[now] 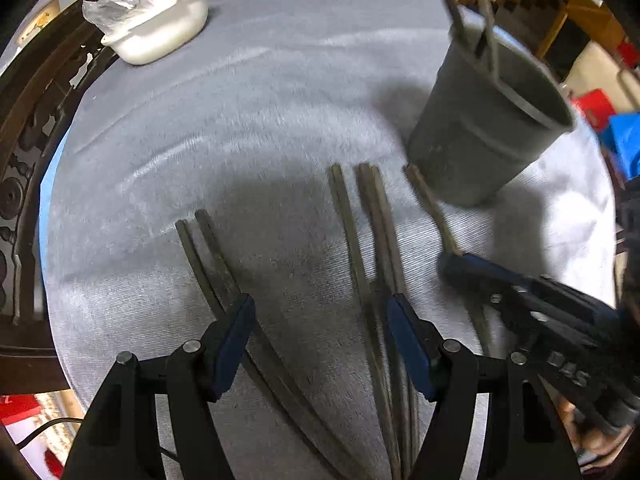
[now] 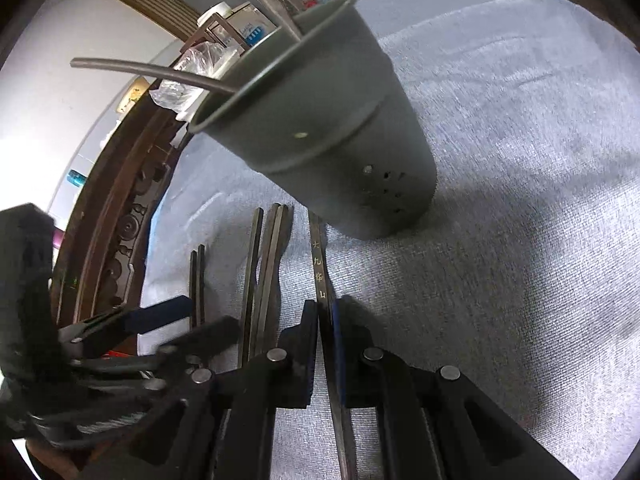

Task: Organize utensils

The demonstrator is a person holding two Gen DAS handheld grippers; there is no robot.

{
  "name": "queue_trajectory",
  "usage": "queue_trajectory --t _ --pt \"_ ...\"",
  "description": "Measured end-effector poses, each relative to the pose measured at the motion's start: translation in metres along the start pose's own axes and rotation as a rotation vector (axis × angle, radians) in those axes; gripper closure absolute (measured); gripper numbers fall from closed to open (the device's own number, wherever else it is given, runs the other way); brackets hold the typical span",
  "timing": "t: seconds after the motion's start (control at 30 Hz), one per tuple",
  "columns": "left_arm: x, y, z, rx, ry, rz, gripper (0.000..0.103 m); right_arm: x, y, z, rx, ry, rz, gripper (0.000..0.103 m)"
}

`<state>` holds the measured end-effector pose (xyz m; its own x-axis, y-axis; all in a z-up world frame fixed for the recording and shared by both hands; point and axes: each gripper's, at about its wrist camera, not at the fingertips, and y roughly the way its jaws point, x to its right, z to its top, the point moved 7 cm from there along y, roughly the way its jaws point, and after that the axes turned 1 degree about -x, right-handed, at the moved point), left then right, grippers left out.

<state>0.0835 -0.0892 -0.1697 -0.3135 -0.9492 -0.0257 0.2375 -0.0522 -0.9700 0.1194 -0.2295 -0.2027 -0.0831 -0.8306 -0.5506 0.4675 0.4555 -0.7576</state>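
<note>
Several dark chopsticks [image 1: 352, 240] lie side by side on a grey cloth, ends toward a dark grey holder cup [image 1: 492, 120] with two chopsticks standing in it. My left gripper [image 1: 320, 312] hovers open above the cloth; a pair of chopsticks [image 1: 212, 256] runs under its left finger and others under its right finger, none pinched. My right gripper [image 2: 325, 308] is shut on a single chopstick [image 2: 320, 264] with gold characters, which points at the base of the cup [image 2: 320, 120]. In the left wrist view the right gripper [image 1: 460, 268] holds that chopstick [image 1: 432, 208] at the right.
A white bowl [image 1: 160, 28] covered with clear plastic stands at the far left of the table. A dark carved wooden chair [image 1: 32, 152] runs along the left edge. The left gripper [image 2: 168, 316] shows blurred at the lower left of the right wrist view.
</note>
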Motion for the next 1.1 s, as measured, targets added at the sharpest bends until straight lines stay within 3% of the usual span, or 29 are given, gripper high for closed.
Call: queue_trajectory --t 0.27,0.4,0.53,0.67,0.8,0.87,0.93,1.1 --pt "-0.031 0.012 0.007 -0.013 -0.043 0.048 0.031 0.004 -0.002 -0.001 0.005 0.000 0.013 0.094" --pt "-0.035 0.004 0.011 0.008 -0.064 -0.027 0.032 0.003 -0.001 -0.002 0.009 -0.011 -0.002 0.094" --pt "-0.027 -0.002 0.022 0.037 -0.049 -0.041 0.032 0.001 -0.003 -0.002 0.007 0.000 0.010 0.090" --pt "-0.072 -0.009 0.018 0.067 -0.131 -0.077 0.032 -0.013 -0.015 0.000 0.051 -0.064 -0.018 0.087" --pt "-0.126 -0.017 0.012 0.102 -0.221 -0.047 0.032 -0.036 -0.024 -0.001 0.072 -0.147 -0.012 0.075" --pt "-0.148 -0.012 0.003 0.099 -0.257 -0.025 0.032 -0.047 -0.021 -0.005 0.068 -0.182 -0.001 0.074" --pt "-0.153 0.007 -0.004 0.084 -0.286 -0.030 0.032 -0.057 -0.012 -0.011 0.051 -0.199 0.005 0.075" --pt "-0.149 0.007 -0.028 0.050 -0.288 -0.070 0.032 -0.051 0.019 -0.019 -0.011 -0.188 -0.090 0.078"
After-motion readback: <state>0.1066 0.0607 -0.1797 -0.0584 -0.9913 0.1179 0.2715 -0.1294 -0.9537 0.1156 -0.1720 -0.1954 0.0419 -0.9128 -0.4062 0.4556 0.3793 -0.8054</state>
